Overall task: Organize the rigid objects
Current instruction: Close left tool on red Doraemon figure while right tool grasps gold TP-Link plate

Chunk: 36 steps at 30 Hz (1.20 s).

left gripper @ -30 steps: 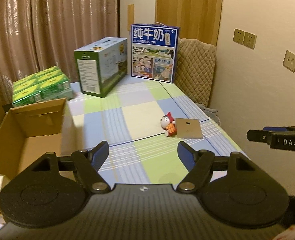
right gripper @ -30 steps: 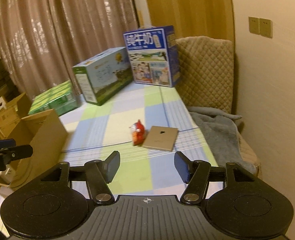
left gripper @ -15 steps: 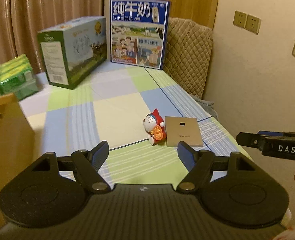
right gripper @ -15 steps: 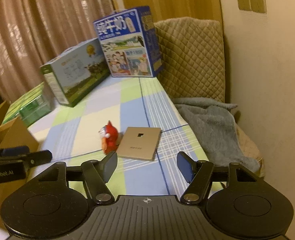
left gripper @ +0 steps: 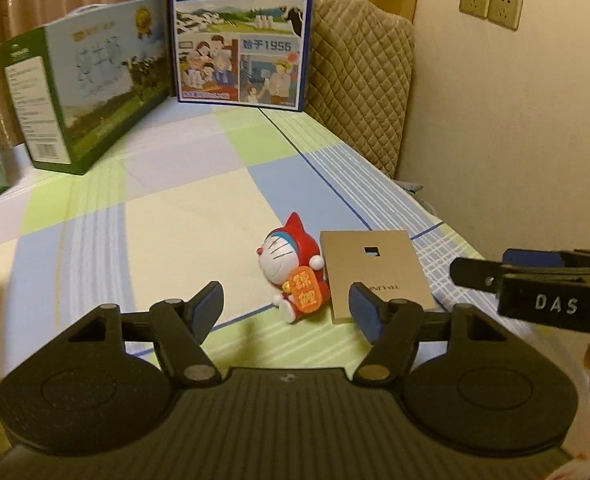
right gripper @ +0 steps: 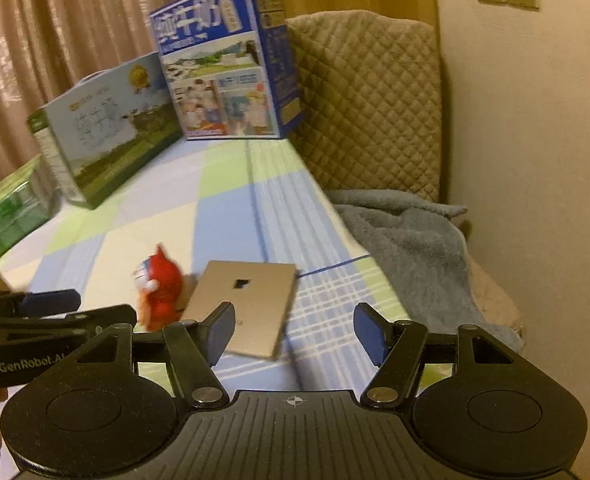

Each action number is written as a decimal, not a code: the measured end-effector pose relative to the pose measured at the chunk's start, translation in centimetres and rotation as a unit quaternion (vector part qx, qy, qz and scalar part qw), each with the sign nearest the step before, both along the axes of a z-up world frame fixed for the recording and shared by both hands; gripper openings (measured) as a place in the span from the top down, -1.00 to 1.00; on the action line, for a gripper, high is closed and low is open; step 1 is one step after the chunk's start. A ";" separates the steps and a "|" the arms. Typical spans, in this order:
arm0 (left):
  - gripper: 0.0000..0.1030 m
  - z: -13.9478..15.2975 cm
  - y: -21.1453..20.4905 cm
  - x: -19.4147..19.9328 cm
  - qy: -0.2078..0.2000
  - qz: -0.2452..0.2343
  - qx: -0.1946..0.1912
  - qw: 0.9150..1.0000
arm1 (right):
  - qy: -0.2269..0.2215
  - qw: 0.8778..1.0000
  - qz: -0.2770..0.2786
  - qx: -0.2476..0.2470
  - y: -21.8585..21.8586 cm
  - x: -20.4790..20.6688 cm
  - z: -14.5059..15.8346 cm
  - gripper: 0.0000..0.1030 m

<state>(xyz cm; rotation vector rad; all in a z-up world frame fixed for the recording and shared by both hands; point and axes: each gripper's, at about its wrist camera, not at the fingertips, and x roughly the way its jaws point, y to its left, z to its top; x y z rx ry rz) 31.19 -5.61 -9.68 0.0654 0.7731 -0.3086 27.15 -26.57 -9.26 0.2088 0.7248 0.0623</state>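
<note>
A small red and blue cat figurine (left gripper: pixel 295 270) sits on the checked cloth, touching a flat tan box (left gripper: pixel 377 272) on its right. My left gripper (left gripper: pixel 285 306) hovers just in front of the figurine, its jaws closing, with nothing pressed between the pads. In the right wrist view the figurine (right gripper: pixel 159 286) is blurred at lower left and the tan box (right gripper: pixel 251 302) lies ahead. My right gripper (right gripper: pixel 293 328) stands open over the box's near edge, apart from it. Each gripper shows at the edge of the other's view.
A blue milk carton box (left gripper: pixel 241 30) and a green-white box (left gripper: pixel 83 92) stand at the back. Green packs (right gripper: pixel 11 216) lie at the left. A quilted chair back (right gripper: pixel 371 100) and a grey blanket (right gripper: pixel 411 248) border the table's right edge (right gripper: pixel 347 232).
Both grippers have come down and forward toward the figurine and the tan box, which now look much larger. The cardboard carton at the left has slid out of view. The left jaws have narrowed slightly.
</note>
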 end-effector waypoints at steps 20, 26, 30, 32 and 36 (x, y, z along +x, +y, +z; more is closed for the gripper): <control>0.36 -2.7 0.7 2.3 0.004 0.038 0.016 0.999 | 0.026 0.999 0.012 0.028 0.3 2.2 -1.8 -0.22; 0.38 -2.1 4.3 0.0 0.005 0.085 0.018 0.996 | 0.030 0.998 0.046 0.043 3.3 3.8 -2.3 -0.29; 0.38 -2.0 5.8 -0.6 0.010 0.102 0.006 0.995 | 0.038 0.998 0.037 0.034 4.7 5.0 -3.2 -0.49; 0.38 -2.1 6.3 -0.8 0.011 0.105 0.003 0.994 | 0.035 0.998 0.041 0.020 5.6 5.4 -3.4 -0.56; 0.38 -2.2 6.8 -1.3 0.013 0.103 -0.001 0.995 | 0.028 0.998 0.047 -0.010 7.3 6.1 -4.0 -0.77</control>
